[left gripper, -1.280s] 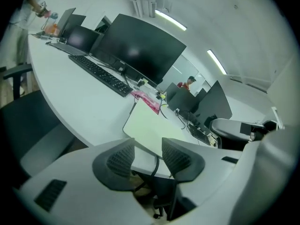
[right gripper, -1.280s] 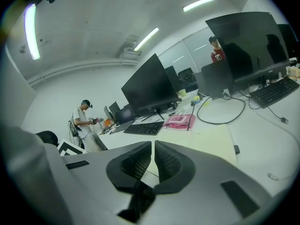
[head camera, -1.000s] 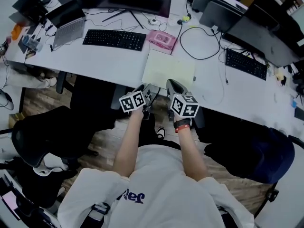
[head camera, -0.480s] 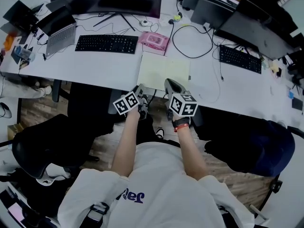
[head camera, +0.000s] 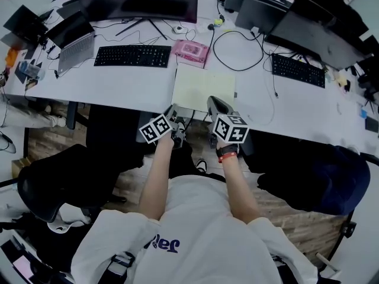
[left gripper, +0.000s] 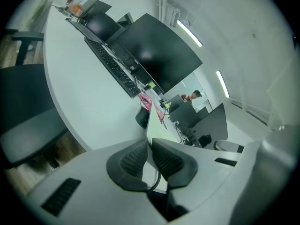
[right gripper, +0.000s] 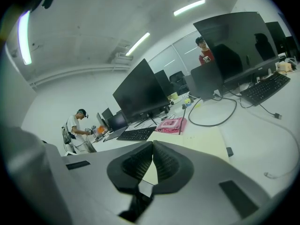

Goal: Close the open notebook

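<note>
I'm looking at the notebook [head camera: 204, 87], a pale yellow spread that is lying flat and open on the white desk [head camera: 130, 87], right up against the desk's near edge, with its longer side running along that edge. I'm not making out any fold or spine from the head view, so which leaf goes over which is a guess for now. A pink pad [head camera: 190, 50] is sitting further in on the desk, just past the notebook's far left corner, and a black keyboard [head camera: 132, 55] is lying further in and to the left. Both claws are hanging at the desk's near edge and pointing in across it, slightly downward. The left gripper [head camera: 174, 110] is sitting at the notebook's near left corner; its jaws are closing, nearly together, with nothing between them. In the left gripper view [left gripper: 150, 143] the page is showing only as a thin strip straight ahead. The right gripper [head camera: 214, 103] is reaching over the edge toward the notebook's near right part, with its jaws together and empty [right gripper: 153, 144]. I'm judging it the nearer one, since the page is filling its view just past the tips. Whether either tip is touching paper I can't tell. I'm reckoning the coming move needs a tip slid under one side leaf.
</note>
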Demonstrator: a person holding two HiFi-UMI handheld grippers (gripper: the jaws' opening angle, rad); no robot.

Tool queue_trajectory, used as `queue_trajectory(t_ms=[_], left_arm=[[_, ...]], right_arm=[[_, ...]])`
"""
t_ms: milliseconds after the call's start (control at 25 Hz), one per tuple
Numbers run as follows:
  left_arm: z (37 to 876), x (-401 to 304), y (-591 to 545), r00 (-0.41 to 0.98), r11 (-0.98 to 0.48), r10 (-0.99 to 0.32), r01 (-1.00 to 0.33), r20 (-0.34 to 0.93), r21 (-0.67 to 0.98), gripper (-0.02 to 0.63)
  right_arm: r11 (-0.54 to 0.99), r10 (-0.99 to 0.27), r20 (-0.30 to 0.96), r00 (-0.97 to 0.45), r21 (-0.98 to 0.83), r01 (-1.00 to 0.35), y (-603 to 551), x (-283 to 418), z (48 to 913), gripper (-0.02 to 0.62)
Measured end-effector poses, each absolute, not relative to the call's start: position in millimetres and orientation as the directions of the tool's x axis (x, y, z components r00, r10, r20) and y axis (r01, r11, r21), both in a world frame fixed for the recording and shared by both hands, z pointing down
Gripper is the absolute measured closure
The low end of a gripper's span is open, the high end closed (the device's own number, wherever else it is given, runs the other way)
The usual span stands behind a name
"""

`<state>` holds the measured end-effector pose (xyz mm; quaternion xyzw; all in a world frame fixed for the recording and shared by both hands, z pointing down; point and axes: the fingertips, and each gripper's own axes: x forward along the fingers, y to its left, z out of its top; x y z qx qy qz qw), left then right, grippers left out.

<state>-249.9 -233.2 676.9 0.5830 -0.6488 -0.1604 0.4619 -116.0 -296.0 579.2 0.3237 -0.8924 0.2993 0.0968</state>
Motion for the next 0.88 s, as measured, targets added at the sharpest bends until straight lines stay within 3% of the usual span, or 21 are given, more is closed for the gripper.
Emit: queue_trajectory(t_ms=[880], left_arm=[[634, -219, -234, 0.080, 0.226, -0.911, -0.724, 0.405, 0.652, 0.580]], right_arm=[[0.540, -0.588, 0.312, -0.746, -0.535, -0.650, -276, -75, 568, 0.595]])
